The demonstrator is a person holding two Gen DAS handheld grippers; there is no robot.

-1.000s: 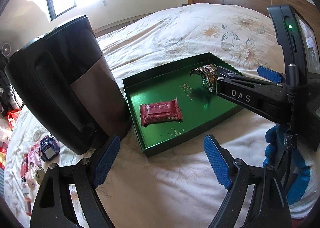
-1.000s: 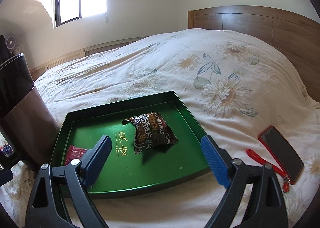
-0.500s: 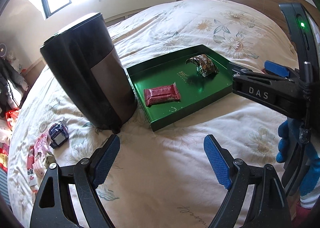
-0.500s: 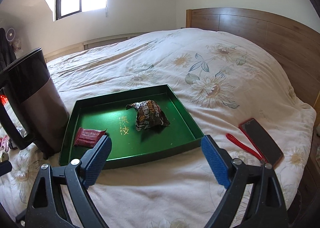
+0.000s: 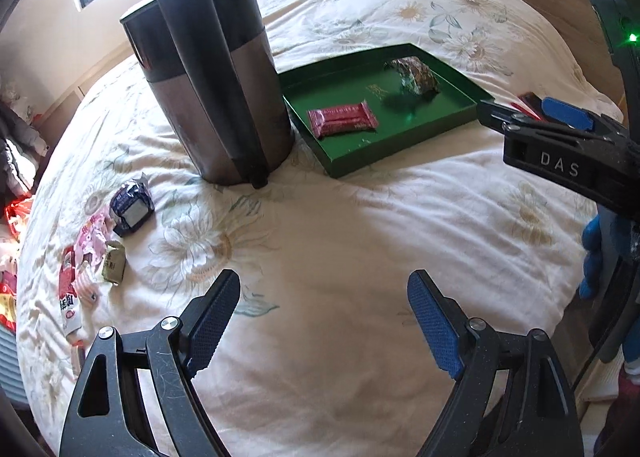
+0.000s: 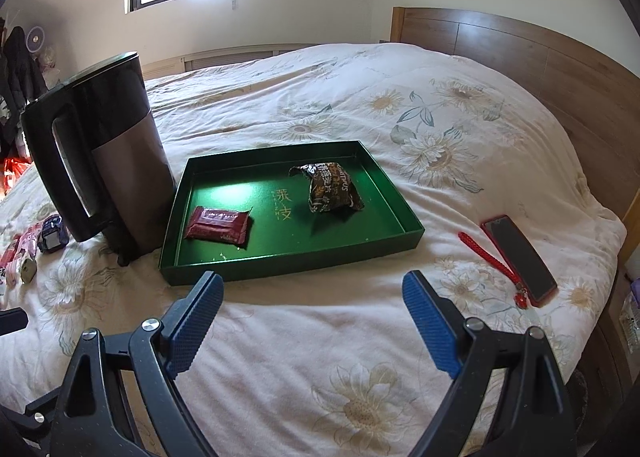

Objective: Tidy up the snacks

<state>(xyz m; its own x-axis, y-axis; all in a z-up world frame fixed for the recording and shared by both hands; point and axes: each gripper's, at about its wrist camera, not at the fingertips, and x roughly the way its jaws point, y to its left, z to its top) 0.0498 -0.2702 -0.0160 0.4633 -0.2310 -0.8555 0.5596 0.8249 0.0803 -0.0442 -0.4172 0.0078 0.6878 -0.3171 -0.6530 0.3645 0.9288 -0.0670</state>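
Note:
A green tray (image 6: 400, 213) (image 5: 460, 77) lies on the bed. In it are a red snack bar (image 6: 218, 223) (image 5: 342, 119) and a dark brown snack bag (image 6: 332, 187) (image 5: 412, 75). Several loose snacks lie left of the kettle: a dark blue packet (image 5: 132, 207) (image 6: 52, 235), a pink packet (image 5: 92, 235), an olive packet (image 5: 114, 265) and a red-white packet (image 5: 68, 293). My left gripper (image 5: 324, 321) is open and empty above bare quilt. My right gripper (image 6: 310, 323) is open and empty, in front of the tray; it also shows at the right of the left wrist view (image 5: 560, 137).
A tall black and brown kettle (image 5: 212, 89) (image 6: 104, 161) stands against the tray's left side. A red-cased phone (image 6: 520, 257) with a red strap (image 6: 486, 261) lies right of the tray. The wooden headboard (image 6: 540, 69) is behind. The bed edge drops at the right.
Both grippers have pulled back from the tray, which now looks smaller and farther away. The left gripper's view has swung left, bringing the loose snacks beside the kettle into sight.

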